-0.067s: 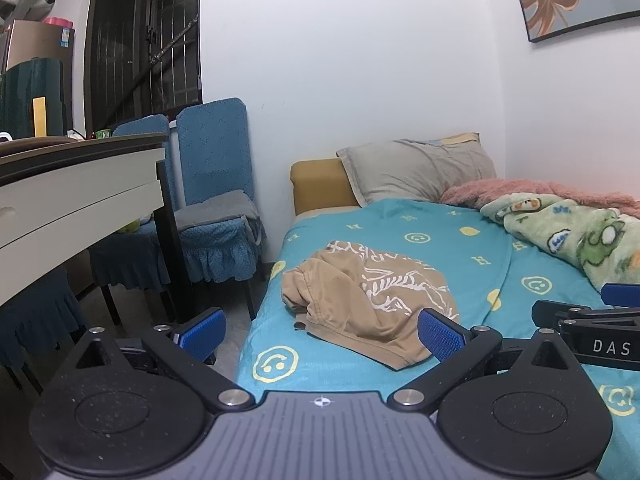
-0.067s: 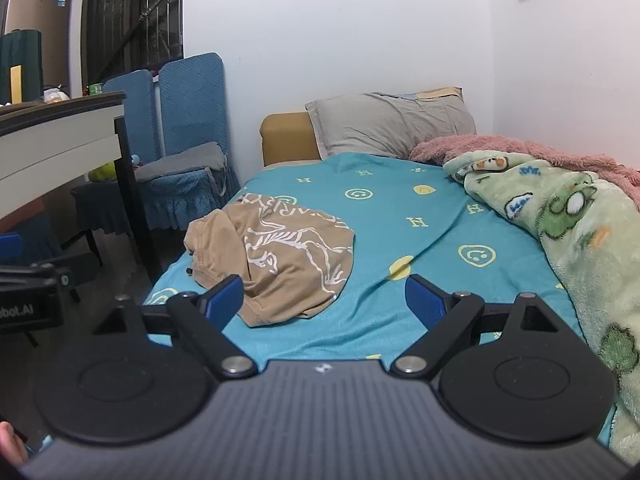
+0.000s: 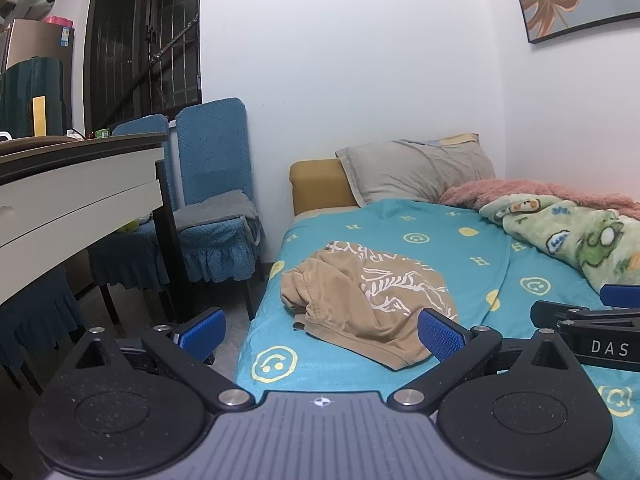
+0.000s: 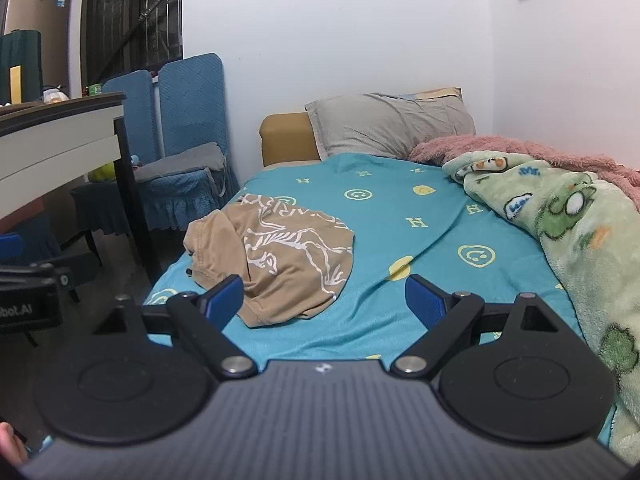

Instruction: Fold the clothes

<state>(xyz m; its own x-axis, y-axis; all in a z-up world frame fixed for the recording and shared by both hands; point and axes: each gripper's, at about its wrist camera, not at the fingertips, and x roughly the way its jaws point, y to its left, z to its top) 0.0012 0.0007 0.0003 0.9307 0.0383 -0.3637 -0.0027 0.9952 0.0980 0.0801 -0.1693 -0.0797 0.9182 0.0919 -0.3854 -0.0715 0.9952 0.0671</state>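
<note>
left gripper (image 3: 320, 334): fingers spread wide, empty | tan garment (image 3: 372, 300): rumpled heap near bed's (image 3: 440, 232) left edge, dead ahead, nearer this one | right gripper (image 4: 324, 300): spread wide, empty; garment ahead-left

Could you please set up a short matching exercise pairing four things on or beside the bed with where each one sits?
Things:
1. tan shirt
2. grey pillow
3. green blanket
4. blue chairs

Places:
A. along the bed's right side
B. on the floor left of the bed
C. at the head of the bed, against the wall
D. crumpled near the bed's left edge

Pairs: 1-D, 2-C, 3-A, 4-B
</note>
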